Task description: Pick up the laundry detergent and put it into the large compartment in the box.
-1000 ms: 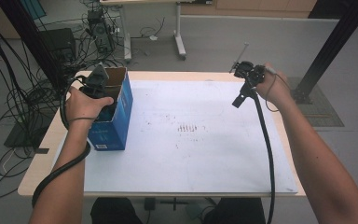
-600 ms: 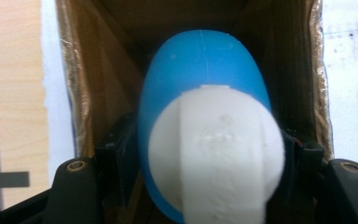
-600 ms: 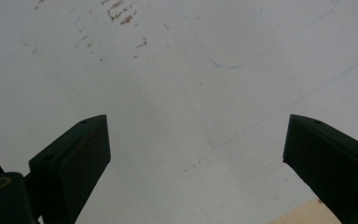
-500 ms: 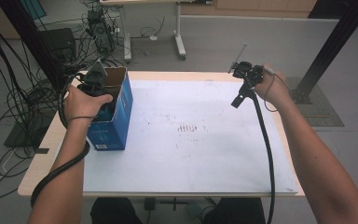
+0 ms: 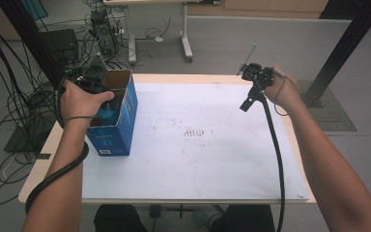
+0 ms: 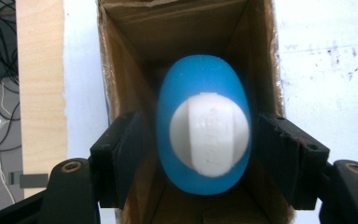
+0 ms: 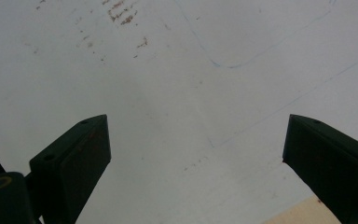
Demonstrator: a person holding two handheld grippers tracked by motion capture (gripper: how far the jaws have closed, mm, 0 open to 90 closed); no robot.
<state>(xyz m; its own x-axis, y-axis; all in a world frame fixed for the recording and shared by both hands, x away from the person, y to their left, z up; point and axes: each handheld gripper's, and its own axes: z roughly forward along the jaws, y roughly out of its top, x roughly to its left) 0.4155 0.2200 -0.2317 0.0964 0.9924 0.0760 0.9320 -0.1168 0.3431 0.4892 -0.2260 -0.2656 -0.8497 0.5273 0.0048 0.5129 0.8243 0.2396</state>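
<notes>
An open-topped blue carton [image 5: 112, 137] stands upright at the table's left edge. Inside it, between brown cardboard walls [image 6: 121, 70], a blue bottle [image 6: 200, 77] with a white cap [image 6: 209, 135] stands cap-up; its top also shows as the pale blue bottle [image 5: 107, 114]. My left gripper [image 6: 198, 128] reaches down into the carton with a jaw on each side of the bottle. A thin strip of cardboard shows between the right jaw and the bottle. My right gripper [image 5: 246, 104] hangs open over the table's far right, above the bare white mat [image 7: 196, 135].
A white mat [image 5: 198, 159] with faint ink marks covers the wooden table [image 5: 34, 179]. Each gripper trails a black cable [image 5: 275, 159]. Loose cables and equipment [image 5: 58, 46] lie on the floor at left. A black post [image 5: 343, 48] stands behind the table at right.
The left hand and its gripper have shifted slightly up and to the left at the carton. The right gripper has stayed where it was.
</notes>
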